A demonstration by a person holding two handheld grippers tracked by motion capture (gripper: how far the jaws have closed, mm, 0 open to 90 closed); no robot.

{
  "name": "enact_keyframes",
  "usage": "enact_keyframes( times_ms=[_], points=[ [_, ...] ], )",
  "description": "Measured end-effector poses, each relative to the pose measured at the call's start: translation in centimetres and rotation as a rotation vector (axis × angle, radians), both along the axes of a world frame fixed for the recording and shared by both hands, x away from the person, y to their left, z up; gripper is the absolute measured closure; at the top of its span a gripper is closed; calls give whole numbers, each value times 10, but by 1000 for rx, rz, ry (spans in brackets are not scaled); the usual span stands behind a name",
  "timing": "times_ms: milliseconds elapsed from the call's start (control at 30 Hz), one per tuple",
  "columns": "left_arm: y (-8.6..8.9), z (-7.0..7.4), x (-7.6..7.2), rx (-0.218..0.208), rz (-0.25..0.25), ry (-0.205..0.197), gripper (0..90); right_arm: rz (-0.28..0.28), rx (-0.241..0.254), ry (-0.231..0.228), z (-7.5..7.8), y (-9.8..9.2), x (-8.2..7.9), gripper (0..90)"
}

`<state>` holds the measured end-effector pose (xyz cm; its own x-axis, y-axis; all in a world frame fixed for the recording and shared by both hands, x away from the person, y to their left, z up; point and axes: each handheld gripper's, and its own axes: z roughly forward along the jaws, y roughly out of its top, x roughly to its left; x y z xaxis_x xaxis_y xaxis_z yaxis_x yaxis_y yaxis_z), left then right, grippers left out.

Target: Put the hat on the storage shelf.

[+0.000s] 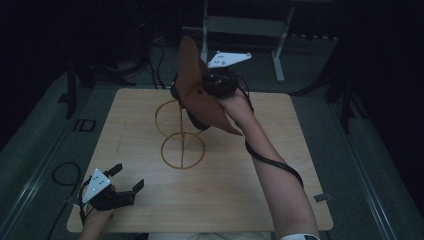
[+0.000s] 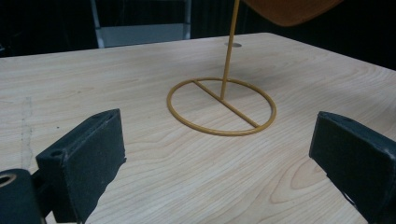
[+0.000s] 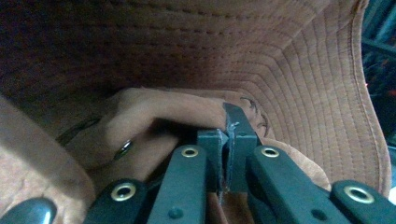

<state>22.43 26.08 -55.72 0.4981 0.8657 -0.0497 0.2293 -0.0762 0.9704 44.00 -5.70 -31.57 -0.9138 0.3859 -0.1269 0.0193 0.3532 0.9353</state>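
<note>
Brown hat (image 1: 200,95): pinched in closed right gripper (image 3: 227,140), seemingly above wire stand (image 1: 181,142); left gripper (image 1: 127,177) wide open, empty.

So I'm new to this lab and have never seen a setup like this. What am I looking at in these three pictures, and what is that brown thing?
A person sits at a wooden table with a hand-held two-jaw gripper in each hand; there is no robot arm. The high view looks down from above the person. The other two pictures come from small cameras riding on each gripper, looking along its black jaws.

On the table stands a yellow wire stand: a ring base with an upright rod.

The right gripper is shut on a brown fabric hat, pinching its cloth and holding it up over the stand. The left gripper rests near the table's front left corner, jaws open and holding nothing, facing the stand.
</note>
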Motion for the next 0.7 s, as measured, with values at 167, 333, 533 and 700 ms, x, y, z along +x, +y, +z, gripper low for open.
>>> enact_keyframes(
  times_ms=[167, 333, 533, 700],
  points=[
    [2, -1, 0, -10, 5, 7, 41, 44, -86, 6, -16, 25, -1, 839],
    [3, -3, 0, -22, 1, 8, 42, 48, -124, 18, -25, 33, -3, 580],
    [2, -4, 0, -21, -5, 9, 42, 12, -151, -39, -36, 37, -10, 376],
    [2, -5, 0, -24, -2, 15, 42, 46, -145, -24, -37, 36, -12, 144]
  ],
)
